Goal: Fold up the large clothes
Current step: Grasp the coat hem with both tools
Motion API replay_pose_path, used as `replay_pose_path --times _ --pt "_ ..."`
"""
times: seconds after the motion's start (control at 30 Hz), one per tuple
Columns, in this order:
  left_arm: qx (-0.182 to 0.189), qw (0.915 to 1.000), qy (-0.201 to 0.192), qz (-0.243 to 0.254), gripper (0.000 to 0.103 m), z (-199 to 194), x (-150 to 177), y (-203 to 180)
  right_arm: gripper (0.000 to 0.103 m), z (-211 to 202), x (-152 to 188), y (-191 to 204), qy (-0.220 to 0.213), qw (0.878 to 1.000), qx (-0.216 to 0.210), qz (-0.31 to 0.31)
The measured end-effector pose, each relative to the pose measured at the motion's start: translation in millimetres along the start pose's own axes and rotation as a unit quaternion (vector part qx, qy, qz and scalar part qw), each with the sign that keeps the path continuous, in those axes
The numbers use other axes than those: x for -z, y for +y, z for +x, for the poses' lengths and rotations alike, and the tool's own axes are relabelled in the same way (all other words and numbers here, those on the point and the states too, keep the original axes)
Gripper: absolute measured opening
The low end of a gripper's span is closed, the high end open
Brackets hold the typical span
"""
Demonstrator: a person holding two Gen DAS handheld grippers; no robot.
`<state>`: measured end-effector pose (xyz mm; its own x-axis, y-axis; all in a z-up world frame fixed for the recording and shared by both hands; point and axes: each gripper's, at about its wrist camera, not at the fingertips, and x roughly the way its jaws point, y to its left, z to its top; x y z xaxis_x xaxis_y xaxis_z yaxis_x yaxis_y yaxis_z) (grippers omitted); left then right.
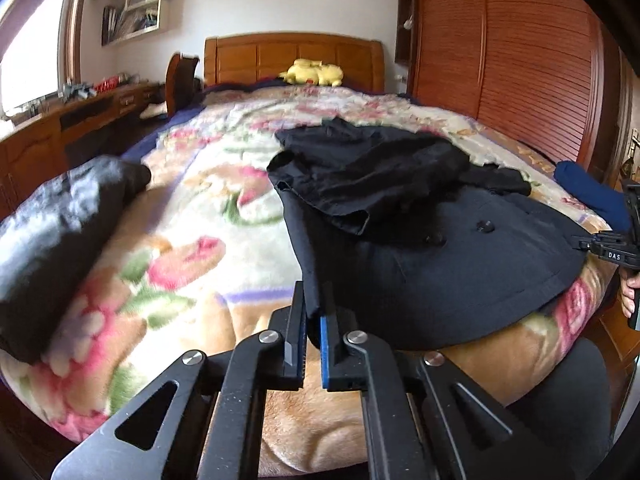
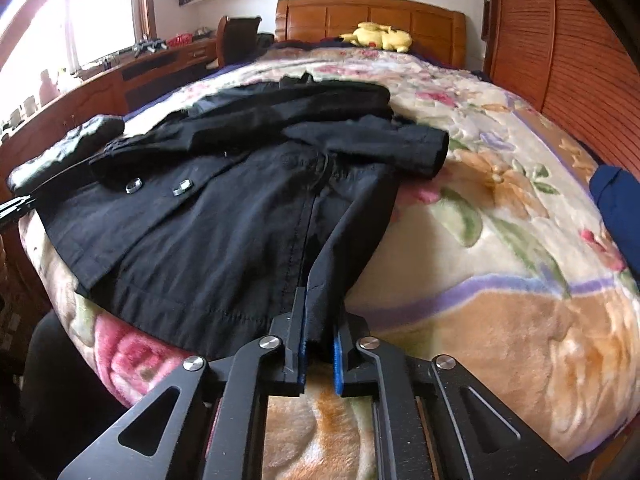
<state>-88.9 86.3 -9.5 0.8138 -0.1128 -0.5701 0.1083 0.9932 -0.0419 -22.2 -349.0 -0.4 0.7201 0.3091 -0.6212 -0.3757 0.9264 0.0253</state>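
Note:
A large black coat [image 1: 420,216] lies spread on the floral blanket [image 1: 192,200] of the bed, sleeves folded over its chest. My left gripper [image 1: 314,312] is shut on the coat's left hem corner at the near edge of the bed. My right gripper [image 2: 318,320] is shut on the coat's right hem corner [image 2: 320,304]. The coat [image 2: 224,208] shows two metal buttons in the right wrist view. The right gripper also shows at the right edge of the left wrist view [image 1: 612,248].
A folded dark garment [image 1: 60,216] lies on the bed's left corner. A blue garment [image 1: 592,192] lies at the right edge. A yellow plush toy [image 1: 312,74] sits by the wooden headboard [image 1: 292,52]. A wooden wardrobe [image 1: 500,60] stands right, a desk [image 1: 80,120] left.

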Motion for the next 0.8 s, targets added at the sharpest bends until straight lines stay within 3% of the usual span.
replay_pose_path --times 0.43,0.73,0.8 --pt "0.005 0.9926 -0.118 0.028 0.005 -94 -50 -13 0.006 -106 -30 5 -0.138 0.990 -0.016 -0.007" --pt "-0.001 0.9829 -0.182 0.032 0.005 -145 -65 -2 0.006 -168 -30 12 -0.195 0.980 -0.010 -0.029" --pt "0.001 0.9810 -0.192 0.031 0.005 -153 -65 -1 0.006 -177 -24 12 -0.181 0.982 0.012 -0.046"
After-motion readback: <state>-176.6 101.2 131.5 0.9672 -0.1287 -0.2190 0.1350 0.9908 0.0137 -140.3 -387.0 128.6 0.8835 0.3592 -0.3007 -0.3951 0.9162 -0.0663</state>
